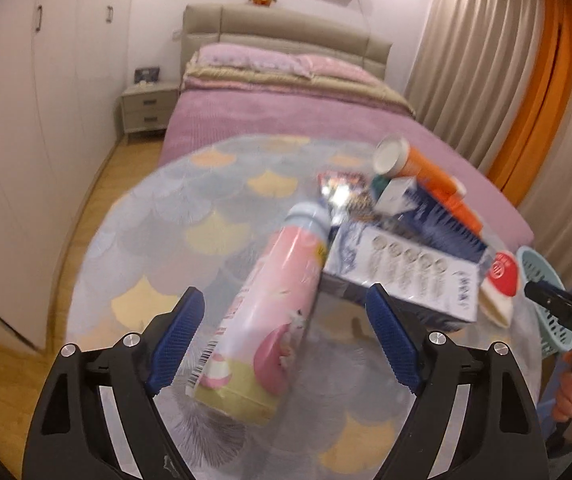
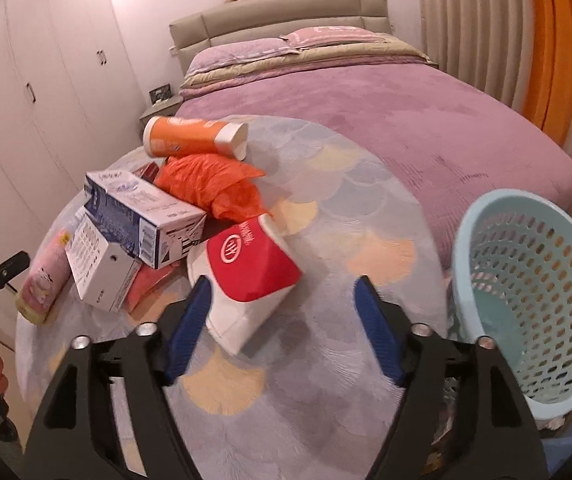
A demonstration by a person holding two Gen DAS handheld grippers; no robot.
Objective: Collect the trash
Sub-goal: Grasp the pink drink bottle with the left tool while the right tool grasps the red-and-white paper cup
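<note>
The left gripper (image 1: 282, 340) has its jaws wide apart around the lower half of a pink bottle (image 1: 264, 316) lying on the round patterned rug (image 1: 158, 240); the pads seem clear of it, though blur makes contact hard to judge. The right gripper (image 2: 282, 328) also stands open, its left pad just beside a red-and-white packet (image 2: 246, 276). Behind lie white-and-blue boxes (image 2: 142, 216), an orange bag (image 2: 214, 184) and an orange tube (image 2: 194, 140). A pale blue basket (image 2: 525, 292) stands on the right, near the bed (image 2: 405, 120).
</note>
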